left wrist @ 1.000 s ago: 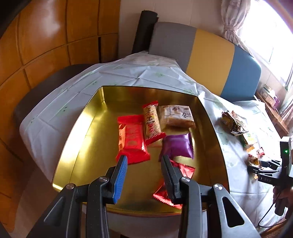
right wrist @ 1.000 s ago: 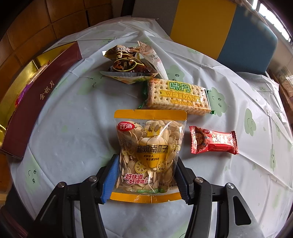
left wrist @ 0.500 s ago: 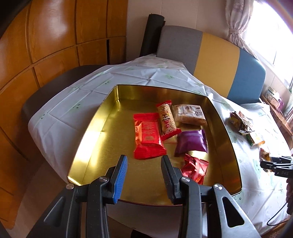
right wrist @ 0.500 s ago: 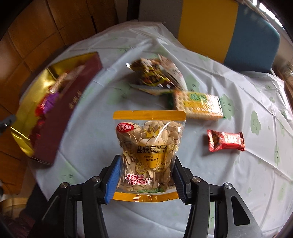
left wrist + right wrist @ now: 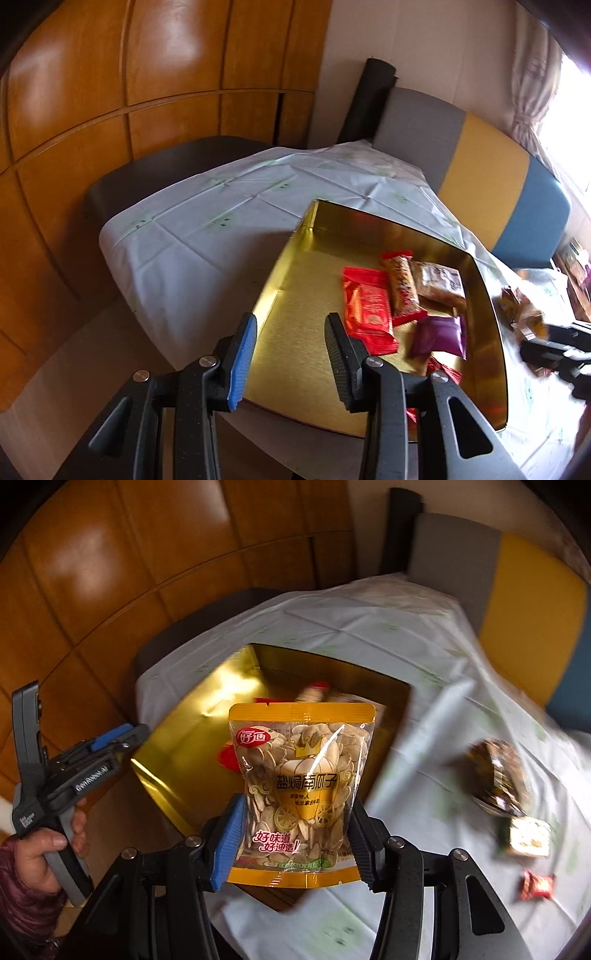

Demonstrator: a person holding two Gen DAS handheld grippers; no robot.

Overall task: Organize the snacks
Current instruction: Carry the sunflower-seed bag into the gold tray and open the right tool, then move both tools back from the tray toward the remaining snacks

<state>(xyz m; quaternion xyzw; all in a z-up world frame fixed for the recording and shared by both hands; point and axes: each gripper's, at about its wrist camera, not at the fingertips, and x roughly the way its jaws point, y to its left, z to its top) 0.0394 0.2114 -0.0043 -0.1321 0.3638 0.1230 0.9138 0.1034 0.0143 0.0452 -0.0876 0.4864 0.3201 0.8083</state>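
- right gripper (image 5: 293,843) clamps seed bag (image 5: 301,790), above gold tin (image 5: 295,354)
- left gripper (image 5: 290,363) open, empty
- tin holds roughly five snacks; blurry leftovers on table (image 5: 424,775), probably three

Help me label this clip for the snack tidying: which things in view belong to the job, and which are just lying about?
Part of the job:
- pumpkin seed bag, gripped by the right tool
- gold tin with red packet and purple packet inside
- loose cracker pack and small red candy on the tablecloth
- left tool, open

Just there:
- striped chair
- curtain
- wood panelling
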